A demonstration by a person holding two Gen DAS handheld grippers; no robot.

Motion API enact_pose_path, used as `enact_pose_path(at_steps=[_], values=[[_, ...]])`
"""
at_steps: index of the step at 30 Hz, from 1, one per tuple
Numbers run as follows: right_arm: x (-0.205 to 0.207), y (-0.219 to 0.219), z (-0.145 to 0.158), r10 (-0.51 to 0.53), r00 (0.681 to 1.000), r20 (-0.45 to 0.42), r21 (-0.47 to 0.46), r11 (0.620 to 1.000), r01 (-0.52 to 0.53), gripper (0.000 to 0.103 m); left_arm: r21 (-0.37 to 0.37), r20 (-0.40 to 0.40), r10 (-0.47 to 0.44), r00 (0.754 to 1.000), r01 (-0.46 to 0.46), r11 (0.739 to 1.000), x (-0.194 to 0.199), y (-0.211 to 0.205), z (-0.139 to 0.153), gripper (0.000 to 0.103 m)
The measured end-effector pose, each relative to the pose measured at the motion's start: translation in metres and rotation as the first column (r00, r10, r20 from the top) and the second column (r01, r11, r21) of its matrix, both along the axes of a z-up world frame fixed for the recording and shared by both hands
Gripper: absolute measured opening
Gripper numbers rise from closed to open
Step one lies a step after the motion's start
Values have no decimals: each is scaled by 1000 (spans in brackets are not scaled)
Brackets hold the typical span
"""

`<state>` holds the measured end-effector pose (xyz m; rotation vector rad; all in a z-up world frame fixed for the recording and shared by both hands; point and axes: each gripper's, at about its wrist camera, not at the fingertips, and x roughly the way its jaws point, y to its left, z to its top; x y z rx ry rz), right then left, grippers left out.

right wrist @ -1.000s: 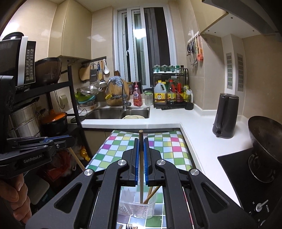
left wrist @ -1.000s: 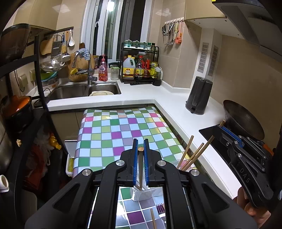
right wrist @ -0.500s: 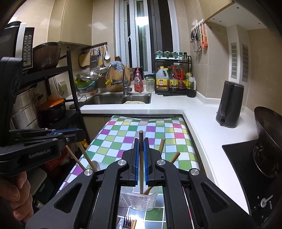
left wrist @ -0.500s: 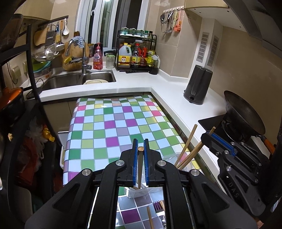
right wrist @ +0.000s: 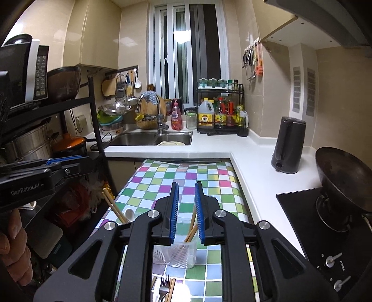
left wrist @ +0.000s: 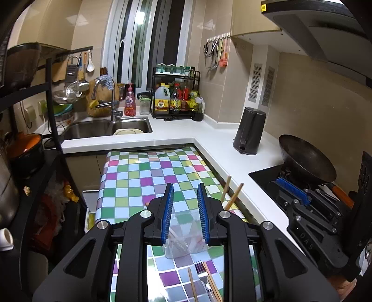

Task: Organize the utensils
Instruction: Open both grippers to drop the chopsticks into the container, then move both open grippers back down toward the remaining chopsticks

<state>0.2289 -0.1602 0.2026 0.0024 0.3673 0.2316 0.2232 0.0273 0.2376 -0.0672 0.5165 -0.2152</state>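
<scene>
both tools, left tool (left wrist: 185, 199) and right tool (right wrist: 186, 199), are opening, empty now: each chopstick has dropped into its clear cup (right wrist: 183, 253); fork (right wrist: 164, 287) remains.

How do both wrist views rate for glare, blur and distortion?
Left wrist: strong fisheye bending, dark corners, a light reflected in the window, the clear cup hazy between the opening tool fingers. Right wrist: same bending, window glare, sharp checkered cloth.

left claw (left wrist: 185, 197): opening, empty | right claw (right wrist: 186, 195): opening, empty
</scene>
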Motion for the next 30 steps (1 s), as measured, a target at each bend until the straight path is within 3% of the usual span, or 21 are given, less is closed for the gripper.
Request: enact_pose_path(at_steps=[5, 10, 12, 17, 24, 30], values=[[-47, -6, -2, 3, 1000, 25, 17, 1000, -3, 15, -3, 16, 19, 1000, -19, 1000, -45, 2, -14, 21], [-91, -6, -23, 6, 1000, 20, 35, 999, -6, 15, -1, -10, 35, 999, -35, 999, -83, 7, -54, 20], [-107, -4, -38, 13, 1000, 6, 44, 999, -14, 15, -12, -30, 25, 999, -26, 1000, -96, 10, -74, 13], [-132, -4, -88, 29, 997, -69, 78, 997, -24, 5, 11, -82, 31, 996, -31, 999, -122, 6, -127, 8], [-155, -7, -156, 8, 985, -172, 91, 996, 8, 5, 25, -122, 49, 991, -46, 999, -153, -8, -185, 8], [-168, -1, -210, 16, 963, -267, 45, 999, -5, 5, -14, -191, 37, 981, -40, 999, -176, -15, -228, 8]])
